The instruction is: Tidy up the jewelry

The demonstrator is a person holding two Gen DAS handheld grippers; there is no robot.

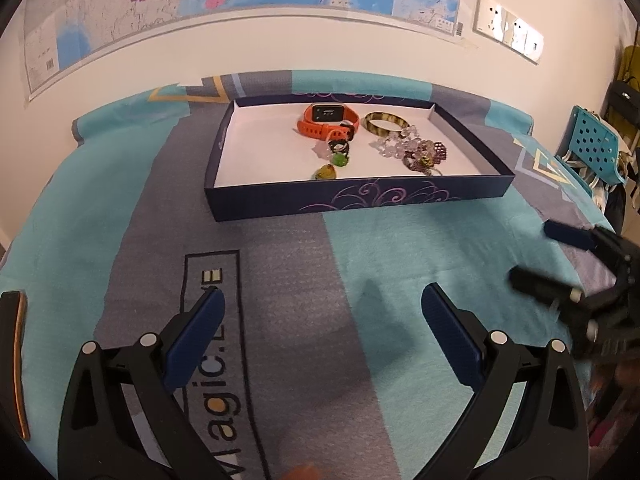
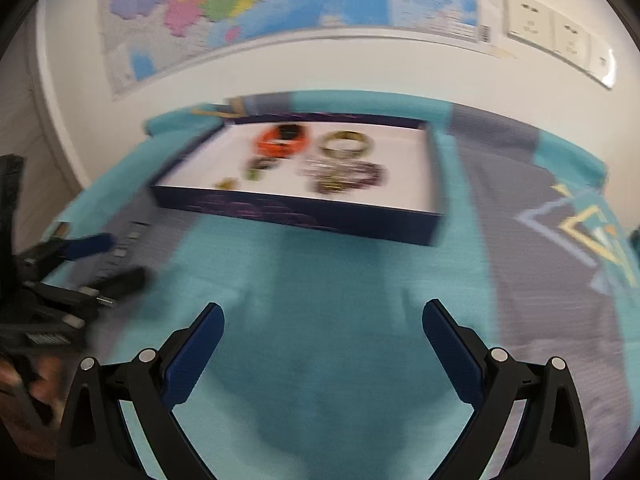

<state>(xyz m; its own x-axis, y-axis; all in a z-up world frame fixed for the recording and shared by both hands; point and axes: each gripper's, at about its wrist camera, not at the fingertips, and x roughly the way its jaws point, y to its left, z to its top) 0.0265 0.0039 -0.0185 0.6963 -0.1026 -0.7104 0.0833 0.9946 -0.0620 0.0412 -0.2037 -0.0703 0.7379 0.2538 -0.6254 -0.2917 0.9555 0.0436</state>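
A shallow dark blue tray (image 1: pixel 360 200) (image 2: pixel 304 216) with a white floor lies on the teal and grey cloth. Inside it are an orange watch (image 1: pixel 326 120) (image 2: pixel 282 140), a yellowish bangle (image 1: pixel 386 123) (image 2: pixel 347 145), a heap of beaded bracelets (image 1: pixel 412 148) (image 2: pixel 348 174) and small green and amber pieces (image 1: pixel 334 162) (image 2: pixel 252 174). My left gripper (image 1: pixel 322 300) is open over the cloth, well short of the tray, nothing between its fingers. My right gripper (image 2: pixel 322 314) is open too, empty, also short of the tray; its view is blurred.
A map hangs on the white wall (image 1: pixel 280 40) behind the table. Wall sockets (image 1: pixel 510 32) sit at upper right. A blue perforated chair (image 1: pixel 596 140) stands past the table's right edge. A dark orange-edged object (image 1: pixel 18 360) lies at far left. Each gripper shows in the other's view.
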